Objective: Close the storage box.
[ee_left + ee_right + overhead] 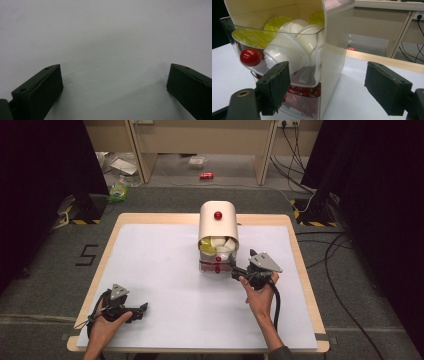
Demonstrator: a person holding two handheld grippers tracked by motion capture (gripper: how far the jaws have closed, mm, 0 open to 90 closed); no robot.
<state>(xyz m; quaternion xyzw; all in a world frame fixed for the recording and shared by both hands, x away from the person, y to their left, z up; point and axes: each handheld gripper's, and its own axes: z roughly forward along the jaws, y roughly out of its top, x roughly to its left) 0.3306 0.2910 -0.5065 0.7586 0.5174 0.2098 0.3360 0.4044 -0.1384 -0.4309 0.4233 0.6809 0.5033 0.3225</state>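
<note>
A cream capsule dispenser stands near the far edge of the white tabletop, its clear drawer full of white pods. The right tongs, spread wide, sit just beside it. The left tongs, wide and empty, rest near the front-left corner. Grey carpet surrounds the tabletop.

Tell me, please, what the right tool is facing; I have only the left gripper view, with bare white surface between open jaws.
Observer: The right tool faces a cream dispenser at mid-table, jaws open, nothing between them.
Operator: What is inside it?
Observer: White cups with yellow-green lids fill its clear drawer.
Operator: Any handle?
Observer: A red knob sits on the drawer front, beside the right tool's left-hand jaw in the right gripper view.
</note>
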